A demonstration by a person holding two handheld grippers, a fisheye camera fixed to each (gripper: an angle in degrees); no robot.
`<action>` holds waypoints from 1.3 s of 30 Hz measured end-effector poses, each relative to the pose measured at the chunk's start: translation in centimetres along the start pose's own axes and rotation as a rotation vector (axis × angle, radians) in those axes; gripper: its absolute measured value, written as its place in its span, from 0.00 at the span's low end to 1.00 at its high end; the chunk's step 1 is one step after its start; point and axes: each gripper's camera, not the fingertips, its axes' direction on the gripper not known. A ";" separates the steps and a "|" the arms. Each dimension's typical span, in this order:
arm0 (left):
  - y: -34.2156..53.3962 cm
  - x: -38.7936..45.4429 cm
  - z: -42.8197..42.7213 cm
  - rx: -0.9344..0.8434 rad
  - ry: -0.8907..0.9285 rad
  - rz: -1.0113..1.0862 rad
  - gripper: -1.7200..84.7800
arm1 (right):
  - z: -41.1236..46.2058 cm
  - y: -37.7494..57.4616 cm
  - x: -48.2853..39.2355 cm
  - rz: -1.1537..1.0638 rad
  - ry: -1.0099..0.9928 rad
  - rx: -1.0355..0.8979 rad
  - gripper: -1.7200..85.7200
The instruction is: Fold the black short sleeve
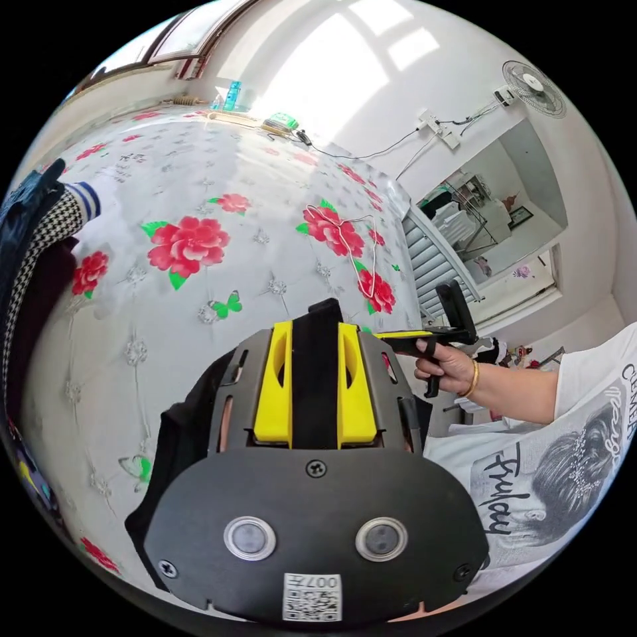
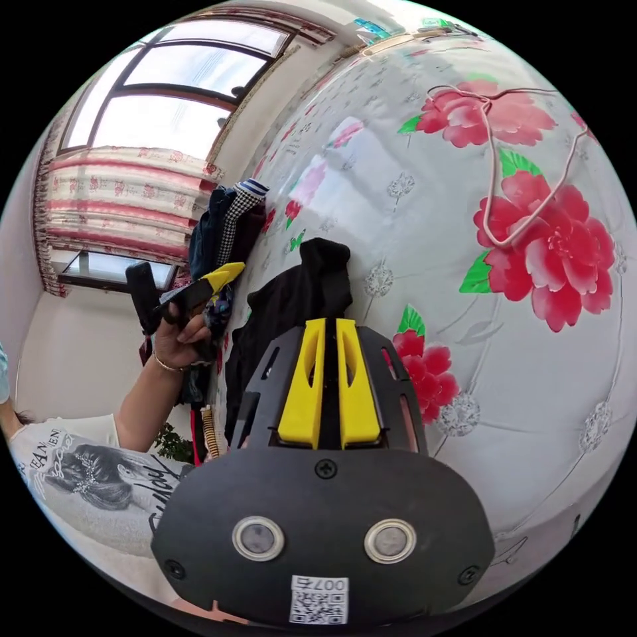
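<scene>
black short sleeve (image 1: 315, 371) bunched and lifted above the flowered bed cover (image 1: 199, 279); thick band of black cloth clamped between the yellow jaws of the left gripper (image 1: 315, 335), more of it hanging dark under and to the side of the gripper body in the left gripper view. in the right gripper view, same garment (image 2: 298, 298) seen as a crumpled black mass rising just past the jaws, against the bed cover (image 2: 531, 398). right gripper (image 2: 326, 332): yellow jaws nearly together, a thin dark strip pinched between them, so closed on an edge of the black short sleeve.

in the left gripper view, other gripper (image 1: 415, 337) off to one side, held in a hand (image 1: 451, 368) with a gold bracelet at the wrist; cloth between those jaws too small to tell from here. in the right gripper view, other gripper (image 2: 222, 275) likewise held up in a hand (image 2: 176, 338), yellow tips together.

white hanger (image 1: 352, 242) lying on a red flower of the cover, well apart from the garment; seen also (image 2: 504, 179) in the right gripper view. pile of clothes (image 1: 40, 225), houndstooth and navy with striped cuff, at the bed edge; also (image 2: 225, 219) beside a curtained window (image 2: 152, 113). wall fan (image 1: 534, 86) high on the white wall. white printed shirt (image 1: 551, 451) on the person.
</scene>
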 end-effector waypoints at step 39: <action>5.0 -16.3 0.8 0.111 0.307 -0.083 0.01 | -6.0 -4.4 -10.4 -0.188 -0.053 -0.052 0.07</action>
